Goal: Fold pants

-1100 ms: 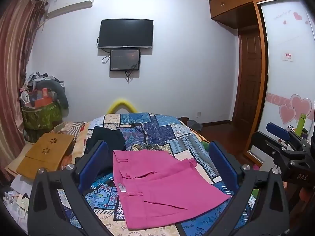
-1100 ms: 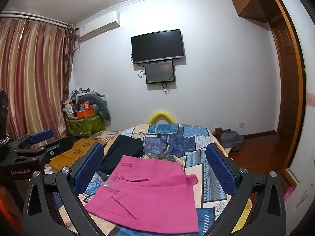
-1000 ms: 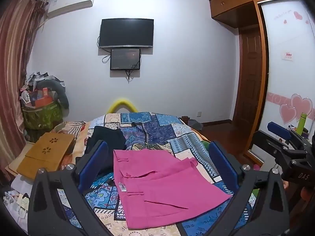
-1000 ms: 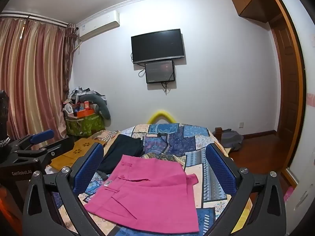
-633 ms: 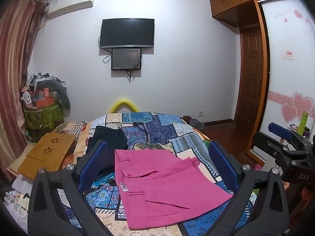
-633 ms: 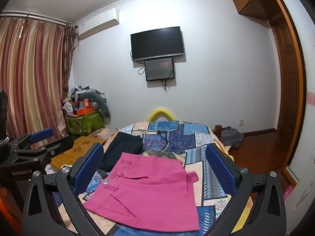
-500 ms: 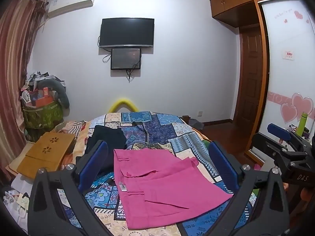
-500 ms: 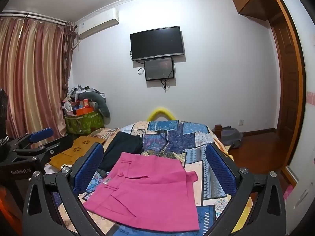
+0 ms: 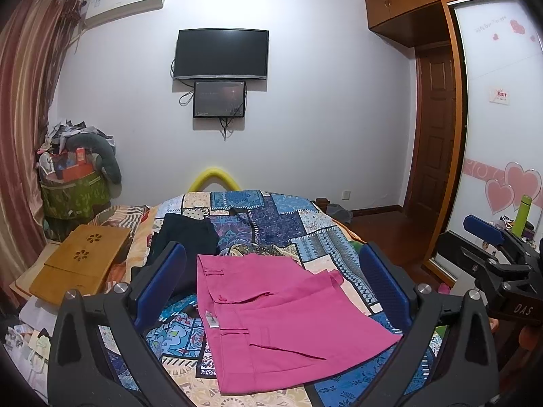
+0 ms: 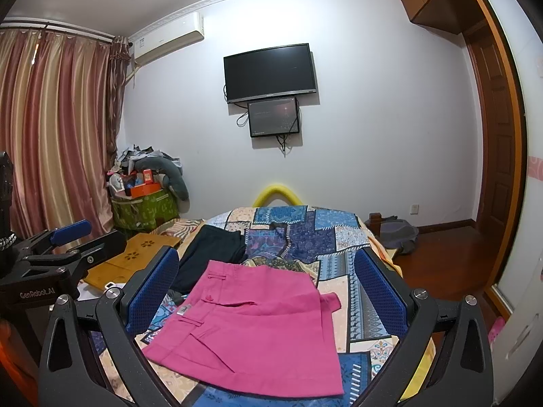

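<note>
Pink pants (image 9: 278,318) lie folded flat on the patchwork bedspread (image 9: 271,213), waistband toward the left. They also show in the right wrist view (image 10: 258,325). My left gripper (image 9: 271,285) is open and empty, held above the near edge of the bed over the pants. My right gripper (image 10: 266,288) is open and empty, likewise above the pants. Each gripper appears at the edge of the other's view: the right one (image 9: 492,254) and the left one (image 10: 57,254).
A dark folded garment (image 9: 185,237) lies behind the pants on the left. A wooden lap tray (image 9: 81,261) sits left of the bed. A green bin of clutter (image 10: 146,203) stands by the curtain. A bag (image 10: 397,230) lies on the floor right.
Both grippers have barely shifted; the views drift very slightly. The pants have not moved and both grippers stay open.
</note>
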`<state>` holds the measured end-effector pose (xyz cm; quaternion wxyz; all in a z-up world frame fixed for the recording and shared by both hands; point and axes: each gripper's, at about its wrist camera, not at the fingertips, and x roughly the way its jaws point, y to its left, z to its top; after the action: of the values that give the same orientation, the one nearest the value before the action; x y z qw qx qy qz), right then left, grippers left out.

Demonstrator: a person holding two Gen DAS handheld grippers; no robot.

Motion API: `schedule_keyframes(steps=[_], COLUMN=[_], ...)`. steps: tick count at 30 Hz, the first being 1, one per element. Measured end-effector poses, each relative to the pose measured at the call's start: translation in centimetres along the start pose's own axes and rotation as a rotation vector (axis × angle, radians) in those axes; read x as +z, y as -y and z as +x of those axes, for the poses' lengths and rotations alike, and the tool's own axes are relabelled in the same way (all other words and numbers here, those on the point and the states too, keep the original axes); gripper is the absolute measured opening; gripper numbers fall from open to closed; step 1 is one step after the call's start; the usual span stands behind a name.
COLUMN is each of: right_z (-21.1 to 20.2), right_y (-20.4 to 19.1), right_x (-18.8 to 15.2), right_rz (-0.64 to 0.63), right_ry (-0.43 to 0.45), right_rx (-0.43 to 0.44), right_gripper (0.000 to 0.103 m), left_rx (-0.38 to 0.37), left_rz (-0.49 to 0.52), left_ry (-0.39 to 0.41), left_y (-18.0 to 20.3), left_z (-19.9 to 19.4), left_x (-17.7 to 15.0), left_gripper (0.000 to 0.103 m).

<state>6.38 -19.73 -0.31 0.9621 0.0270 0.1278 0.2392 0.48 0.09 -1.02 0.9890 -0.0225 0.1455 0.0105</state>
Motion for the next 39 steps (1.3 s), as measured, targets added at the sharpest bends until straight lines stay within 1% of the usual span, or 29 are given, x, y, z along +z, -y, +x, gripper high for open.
schedule_keyframes(steps=[39], right_z=[0.06], right_y=[-0.11], right_x=[0.07], right_rz=[-0.007], right_ry=[-0.003], right_rx=[0.000], right_gripper=[0.103], left_rx=[-0.006], left_rz=[0.003], left_ry=[-0.004], left_y=[0.33], left_z=[-0.26], left_x=[0.41], left_gripper=[0.103])
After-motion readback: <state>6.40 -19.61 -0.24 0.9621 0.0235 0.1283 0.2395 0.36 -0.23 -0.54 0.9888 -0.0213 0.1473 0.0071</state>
